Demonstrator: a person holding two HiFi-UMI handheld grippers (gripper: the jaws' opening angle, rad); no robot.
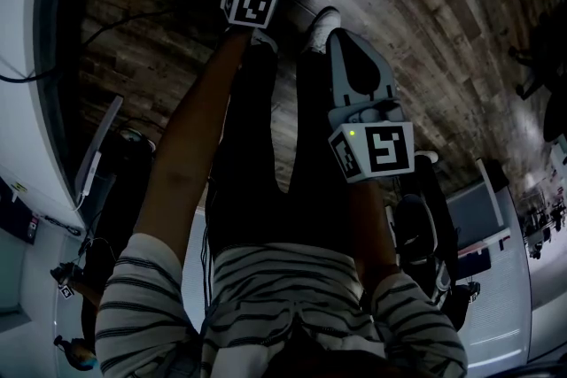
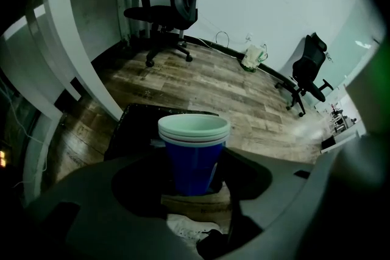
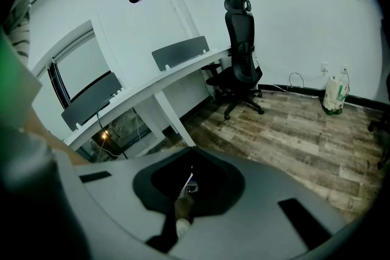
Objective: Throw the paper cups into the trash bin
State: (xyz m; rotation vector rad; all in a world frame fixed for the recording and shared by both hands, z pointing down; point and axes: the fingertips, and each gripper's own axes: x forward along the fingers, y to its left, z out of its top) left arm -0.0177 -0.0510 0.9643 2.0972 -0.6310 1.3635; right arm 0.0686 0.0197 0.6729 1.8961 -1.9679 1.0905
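Left claw point(image 2: 194, 184) clamps stacked paper cups point(image 2: 194, 149) between its jaws.

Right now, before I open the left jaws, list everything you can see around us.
trash bin: one, black, on the floor
paper cups: nested stack, at least two, blue with pale rims, held above the trash bin
office chairs: two, black, near the wall
desk: one, white, curved, beside the trash bin
bag: one, white, against the wall
floor: wood planks
shoes: white, by the trash bin
shirt: striped
left gripper: grey, shut on the paper cups
right gripper: grey, shut, empty
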